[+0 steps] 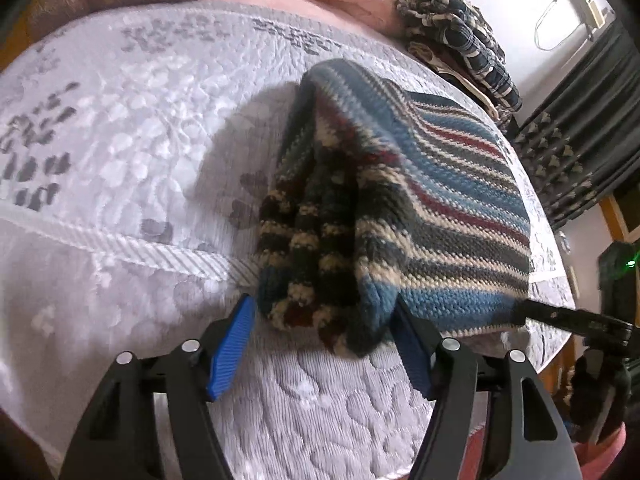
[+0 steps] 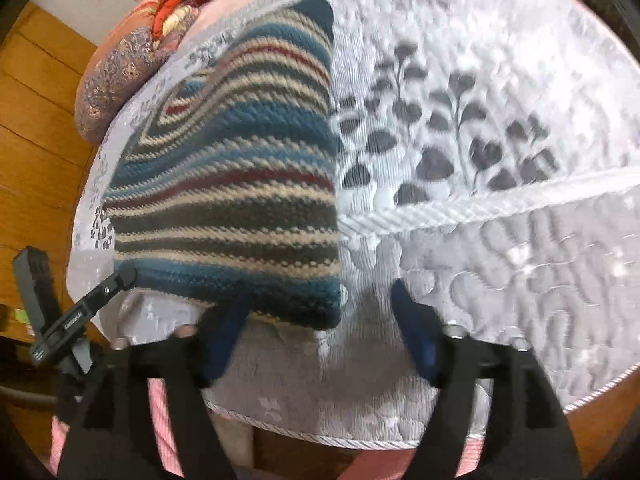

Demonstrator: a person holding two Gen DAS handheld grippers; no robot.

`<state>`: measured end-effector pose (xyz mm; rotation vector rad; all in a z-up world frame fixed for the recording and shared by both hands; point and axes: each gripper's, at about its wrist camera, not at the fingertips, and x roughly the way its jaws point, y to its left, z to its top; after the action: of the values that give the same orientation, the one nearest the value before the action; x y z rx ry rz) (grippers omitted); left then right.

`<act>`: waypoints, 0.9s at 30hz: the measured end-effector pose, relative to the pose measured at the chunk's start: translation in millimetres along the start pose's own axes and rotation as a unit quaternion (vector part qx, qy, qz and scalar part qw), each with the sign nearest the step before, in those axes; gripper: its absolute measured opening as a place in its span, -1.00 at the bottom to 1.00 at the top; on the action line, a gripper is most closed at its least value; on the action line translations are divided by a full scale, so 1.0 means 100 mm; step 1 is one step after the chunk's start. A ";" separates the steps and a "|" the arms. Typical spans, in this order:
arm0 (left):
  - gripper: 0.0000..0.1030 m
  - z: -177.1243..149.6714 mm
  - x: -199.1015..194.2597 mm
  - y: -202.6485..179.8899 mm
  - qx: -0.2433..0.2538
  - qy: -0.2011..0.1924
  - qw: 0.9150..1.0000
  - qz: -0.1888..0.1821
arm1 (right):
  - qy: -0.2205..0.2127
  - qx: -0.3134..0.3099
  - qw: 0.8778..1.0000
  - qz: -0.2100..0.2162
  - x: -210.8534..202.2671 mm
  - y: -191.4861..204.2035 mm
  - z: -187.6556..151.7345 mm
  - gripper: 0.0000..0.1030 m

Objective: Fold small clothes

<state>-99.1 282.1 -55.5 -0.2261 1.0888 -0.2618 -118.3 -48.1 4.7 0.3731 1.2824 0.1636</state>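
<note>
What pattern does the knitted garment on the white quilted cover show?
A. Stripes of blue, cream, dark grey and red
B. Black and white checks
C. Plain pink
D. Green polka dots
A: both wrist views show the knitted garment banded in blue, cream, dark grey and thin red stripes, lying on the white quilted cover.

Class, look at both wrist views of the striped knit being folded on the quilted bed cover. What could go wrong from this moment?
1. The left gripper stands open around the bunched edge of the striped knit; if it closes there, it may catch only some layers, leaving a lumpy fold.
2. The right gripper is open at the knit's near corner, so nothing pins it; a pull could drag it askew.
3. The knit lies near the edge of the bed cover and might slip off.
</note>
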 end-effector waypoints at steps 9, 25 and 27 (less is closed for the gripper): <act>0.49 -0.04 -0.22 -0.15 0.003 -0.014 0.999 0.051 | -0.037 -0.056 0.991 -0.114 -0.08 0.28 -0.04 0.76; 0.66 -0.13 -0.49 -0.44 0.048 -0.032 0.990 0.125 | -0.056 -0.057 0.982 -0.172 -0.28 0.51 -0.11 0.87; 0.67 -0.13 -0.51 -0.47 0.049 -0.035 0.990 0.126 | -0.061 -0.060 0.981 -0.172 -0.32 0.54 -0.13 0.88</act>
<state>-137.6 253.3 -3.6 -0.0093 1.0194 -0.0805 -134.9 -5.8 49.9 0.0542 1.1901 -0.0750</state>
